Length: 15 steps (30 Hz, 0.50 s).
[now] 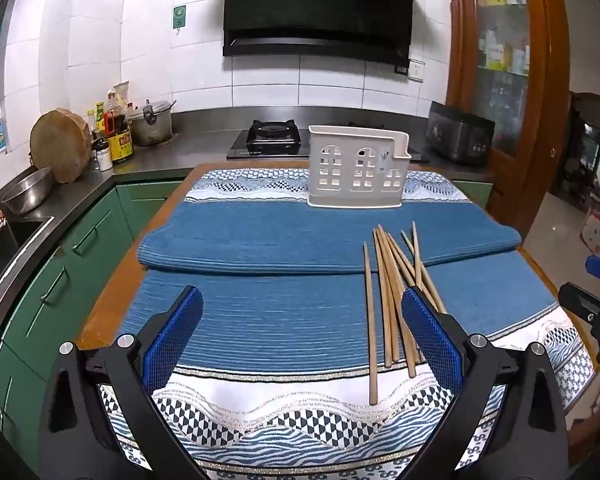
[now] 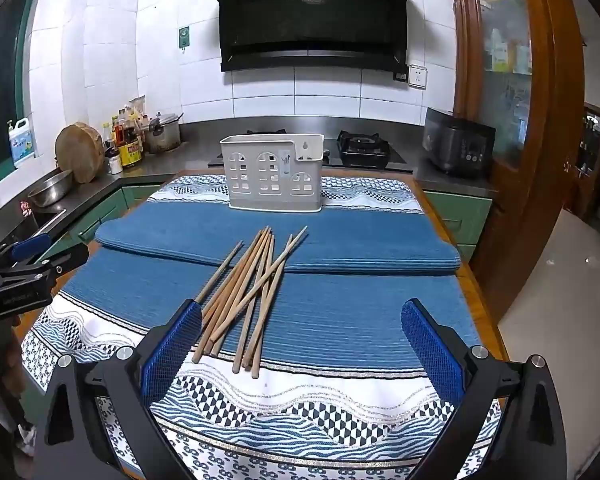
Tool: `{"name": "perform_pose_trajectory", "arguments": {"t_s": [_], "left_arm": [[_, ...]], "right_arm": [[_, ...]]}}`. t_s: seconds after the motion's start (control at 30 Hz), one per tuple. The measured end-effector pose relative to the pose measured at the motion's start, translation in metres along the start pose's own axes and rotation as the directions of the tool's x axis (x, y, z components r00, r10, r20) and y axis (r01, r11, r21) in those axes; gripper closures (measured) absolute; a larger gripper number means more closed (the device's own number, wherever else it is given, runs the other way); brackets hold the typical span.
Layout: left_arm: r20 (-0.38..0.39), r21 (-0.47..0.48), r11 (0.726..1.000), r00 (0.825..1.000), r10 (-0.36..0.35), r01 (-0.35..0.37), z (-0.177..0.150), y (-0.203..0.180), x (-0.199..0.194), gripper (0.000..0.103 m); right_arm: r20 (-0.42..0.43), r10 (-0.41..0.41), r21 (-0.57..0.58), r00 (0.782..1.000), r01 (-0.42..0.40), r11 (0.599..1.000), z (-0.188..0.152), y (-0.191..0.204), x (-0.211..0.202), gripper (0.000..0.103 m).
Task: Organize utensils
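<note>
Several wooden chopsticks (image 1: 392,300) (image 2: 248,296) lie in a loose pile on the blue striped cloth (image 1: 260,320) (image 2: 360,320). At the far end of the table stands a white plastic utensil holder (image 1: 358,168) (image 2: 274,172), upright, with window-shaped cutouts. My left gripper (image 1: 302,300) hovers open above the near cloth, the chopsticks beside its right finger. Open too is my right gripper (image 2: 302,312), with the pile just inside its left finger and nothing pressed. The right gripper shows at the edge of the left wrist view, and the left one at the edge of the right wrist view.
Behind the table runs a steel counter with a gas stove (image 1: 274,136) (image 2: 364,148), a pot (image 1: 152,122), bottles, a round chopping board (image 1: 62,150) and a metal bowl (image 1: 28,192). A rice cooker (image 2: 458,146) sits at the right, by a wooden cabinet.
</note>
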<state>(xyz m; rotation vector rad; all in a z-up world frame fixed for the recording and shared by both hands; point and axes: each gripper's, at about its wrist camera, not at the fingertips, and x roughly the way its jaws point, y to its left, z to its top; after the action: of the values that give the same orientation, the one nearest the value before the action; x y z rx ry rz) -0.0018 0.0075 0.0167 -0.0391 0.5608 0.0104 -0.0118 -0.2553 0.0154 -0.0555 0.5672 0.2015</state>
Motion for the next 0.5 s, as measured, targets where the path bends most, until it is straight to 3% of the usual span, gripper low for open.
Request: {"name": "perform_pose_trajectory", "arguments": {"t_s": [0.5], "left_arm": [[0.016, -0.011, 1.0, 1.0, 0.013, -0.013, 0.0033, -0.0016, -0.0006, 0.005]], "right_arm": [[0.018, 0.008, -0.005, 1.0, -0.008, 1.0, 0.0021, 0.0045, -0.0032, 0.006]]}}
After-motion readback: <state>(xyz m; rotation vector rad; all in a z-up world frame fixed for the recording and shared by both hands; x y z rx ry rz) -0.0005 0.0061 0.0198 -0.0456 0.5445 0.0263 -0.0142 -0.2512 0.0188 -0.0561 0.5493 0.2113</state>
